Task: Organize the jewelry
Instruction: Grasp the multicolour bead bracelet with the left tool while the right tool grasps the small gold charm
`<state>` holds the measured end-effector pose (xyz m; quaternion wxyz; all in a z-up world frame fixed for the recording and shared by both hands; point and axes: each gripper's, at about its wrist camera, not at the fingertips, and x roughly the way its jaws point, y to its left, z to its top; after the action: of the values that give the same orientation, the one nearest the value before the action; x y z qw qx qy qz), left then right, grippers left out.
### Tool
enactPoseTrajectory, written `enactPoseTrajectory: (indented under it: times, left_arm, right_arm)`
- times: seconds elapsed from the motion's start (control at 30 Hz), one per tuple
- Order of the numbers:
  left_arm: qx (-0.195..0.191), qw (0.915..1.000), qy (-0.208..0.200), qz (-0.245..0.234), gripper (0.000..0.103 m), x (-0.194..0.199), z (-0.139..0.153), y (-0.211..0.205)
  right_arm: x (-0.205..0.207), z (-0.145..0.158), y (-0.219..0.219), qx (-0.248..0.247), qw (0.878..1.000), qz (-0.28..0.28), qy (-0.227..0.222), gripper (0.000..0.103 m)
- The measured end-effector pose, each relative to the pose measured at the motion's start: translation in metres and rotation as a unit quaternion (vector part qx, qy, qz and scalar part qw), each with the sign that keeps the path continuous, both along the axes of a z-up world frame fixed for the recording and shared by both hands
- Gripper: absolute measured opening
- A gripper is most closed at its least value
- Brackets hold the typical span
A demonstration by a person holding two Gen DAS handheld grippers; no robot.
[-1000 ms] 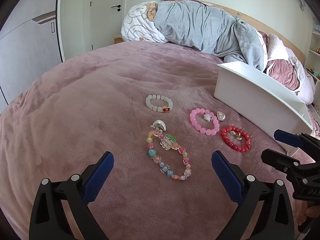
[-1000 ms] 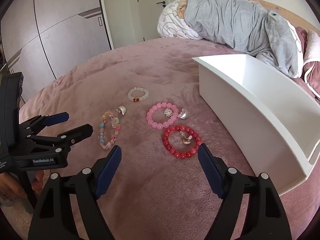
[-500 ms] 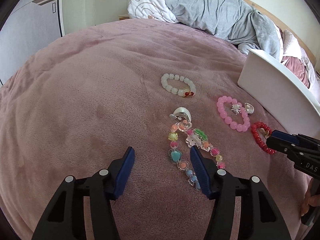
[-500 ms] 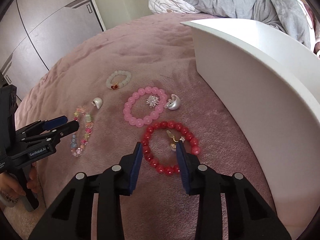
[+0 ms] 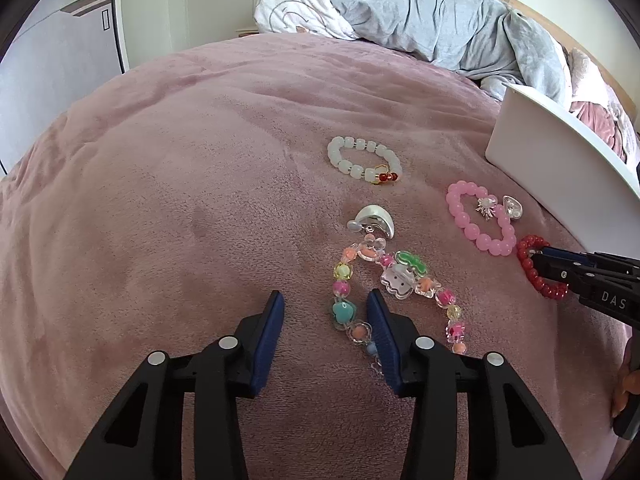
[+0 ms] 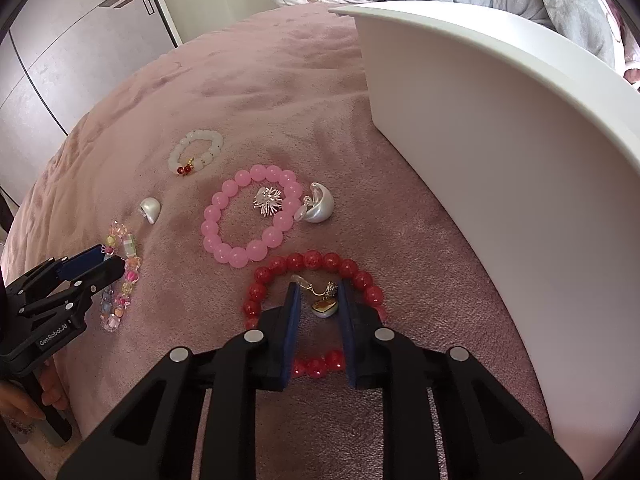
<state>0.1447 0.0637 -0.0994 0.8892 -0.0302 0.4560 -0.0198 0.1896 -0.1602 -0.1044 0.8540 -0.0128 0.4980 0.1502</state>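
Observation:
Jewelry lies on a pink blanket. My left gripper is partly open, low over the left strand of a multicolour bead bracelet; its right finger covers part of the strand. My right gripper is partly open, its fingers on either side of a small gold earring inside a red bead bracelet. A pink bead bracelet with a silver spiky charm, a white bead bracelet and two silver shell earrings lie further off.
A white open box stands just right of the red and pink bracelets; its wall also shows in the left wrist view. A grey duvet and pillows lie at the far end of the bed.
Both grippers have moved down and forward towards the jewelry and their jaws have narrowed. The left is now at the multicolour bracelet, the right around the gold earring.

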Motion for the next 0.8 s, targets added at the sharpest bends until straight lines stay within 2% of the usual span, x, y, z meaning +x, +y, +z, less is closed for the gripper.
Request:
enactPoseTrajectory:
  times: [0.03,0.07,0.17,0.53,0.8]
  left_arm:
    - [0.001,1.0,-0.001,0.001,0.035,0.0,0.0,0.0]
    - [-0.001,1.0,-0.001,0.001,0.021,0.0,0.0,0.0]
    - [-0.007,1.0,-0.002,0.002,0.017,-0.001,0.001,0.002]
    - [-0.066,0.9974,-0.027,0.01,0.017,-0.023,0.027,0.01]
    - [-0.064,0.9964,-0.055,0.0,0.017,-0.043,0.063,0.008]
  right_arm:
    - [-0.001,0.001,-0.002,0.002,1.0,0.002,0.0,0.018]
    - [-0.001,0.002,-0.002,0.004,1.0,0.003,0.0,0.018]
    - [-0.004,0.006,-0.002,0.014,1.0,0.005,-0.002,0.012]
    - [-0.028,0.034,-0.003,0.029,0.999,0.015,-0.035,0.012]
    - [-0.049,0.071,-0.019,0.056,0.996,0.006,-0.07,0.012]
